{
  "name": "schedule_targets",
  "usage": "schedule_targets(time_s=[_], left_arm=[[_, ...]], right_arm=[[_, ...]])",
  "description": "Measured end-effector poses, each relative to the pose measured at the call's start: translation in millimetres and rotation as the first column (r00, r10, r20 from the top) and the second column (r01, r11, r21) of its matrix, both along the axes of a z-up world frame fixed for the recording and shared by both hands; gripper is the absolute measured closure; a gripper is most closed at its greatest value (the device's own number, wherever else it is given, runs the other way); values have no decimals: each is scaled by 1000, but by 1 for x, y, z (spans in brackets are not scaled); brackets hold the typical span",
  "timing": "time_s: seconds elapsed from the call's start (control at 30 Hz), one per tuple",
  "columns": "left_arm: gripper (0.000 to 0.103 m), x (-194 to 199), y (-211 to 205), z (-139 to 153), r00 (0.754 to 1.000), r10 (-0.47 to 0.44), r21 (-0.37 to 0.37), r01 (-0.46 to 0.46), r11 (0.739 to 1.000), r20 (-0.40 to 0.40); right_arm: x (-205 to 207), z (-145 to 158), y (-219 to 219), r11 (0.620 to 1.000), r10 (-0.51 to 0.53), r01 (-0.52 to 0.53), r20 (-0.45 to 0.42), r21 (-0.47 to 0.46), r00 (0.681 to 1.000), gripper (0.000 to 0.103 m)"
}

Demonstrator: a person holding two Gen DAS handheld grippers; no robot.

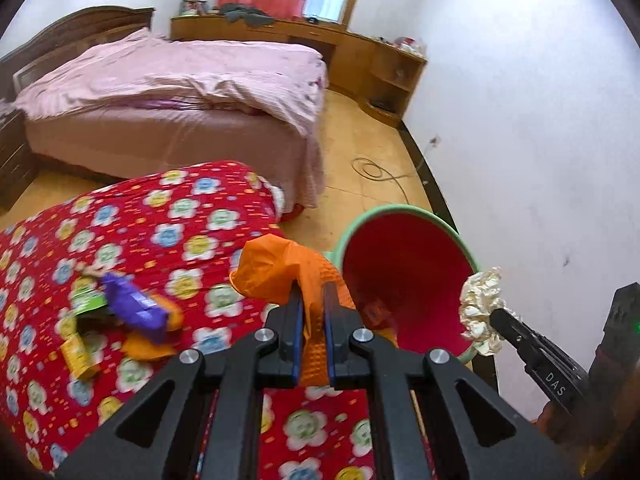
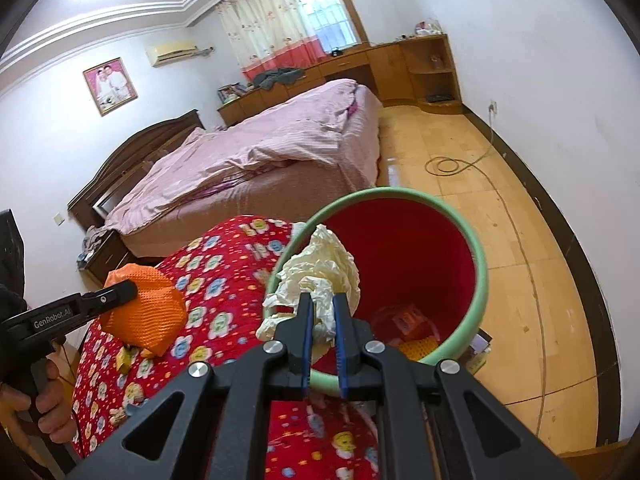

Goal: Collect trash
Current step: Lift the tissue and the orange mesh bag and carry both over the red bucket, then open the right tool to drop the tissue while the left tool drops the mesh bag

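Trash sits in both hand-held grippers beside a red bin with a green rim (image 1: 400, 210). Left hand-held gripper (image 1: 313, 292) is clamped on a crumpled orange mesh-textured wrapper (image 1: 276, 270), held above the edge of a red flower-patterned quilt (image 1: 160, 224), just left of the bin's rim. Right hand-held gripper (image 2: 322, 304) is clamped on a wad of crumpled cream paper (image 2: 320, 268), held over the bin's near rim. Inside the bin lie a few scraps, red and orange. On the quilt remain a purple wrapper (image 1: 136, 308), a green packet (image 1: 88, 300) and a small yellow packet (image 1: 78, 354), blurred. Beyond are a bed with pink bedding (image 1: 180, 80), a wooden floor (image 1: 360, 140) with a coiled cable (image 1: 374, 170), and a low wooden cabinet (image 1: 360, 52) along the wall.
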State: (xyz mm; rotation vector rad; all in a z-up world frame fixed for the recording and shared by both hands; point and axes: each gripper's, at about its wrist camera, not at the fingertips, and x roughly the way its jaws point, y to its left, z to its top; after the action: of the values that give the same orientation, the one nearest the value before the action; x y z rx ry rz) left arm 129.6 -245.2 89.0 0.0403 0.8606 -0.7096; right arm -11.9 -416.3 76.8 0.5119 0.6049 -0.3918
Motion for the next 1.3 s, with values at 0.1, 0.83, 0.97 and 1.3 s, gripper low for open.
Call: schedule_targets(time_s=[0.1,0.83,0.97,1.3], left_arm=[[96,-2,-30,-11,999,-45,16,45,999,-9],[67,5,-106,-56,993,-113,112,116,987,-33],[67,5,-100,-52,995,-100,114,102,988,-23],[67,-1,-71,-35,998,-70,93,70,993,-5]], right_arm=[[-2,-7,-12,1000,-21,21,-9,5,1000,91],[1,-40,-60,996,-78,80,-71,31,994,84],[3,-39,-55,997,-75,77,-70,32,995,77],[-2,-30,-45,997,-68,70,-48,31,997,65]])
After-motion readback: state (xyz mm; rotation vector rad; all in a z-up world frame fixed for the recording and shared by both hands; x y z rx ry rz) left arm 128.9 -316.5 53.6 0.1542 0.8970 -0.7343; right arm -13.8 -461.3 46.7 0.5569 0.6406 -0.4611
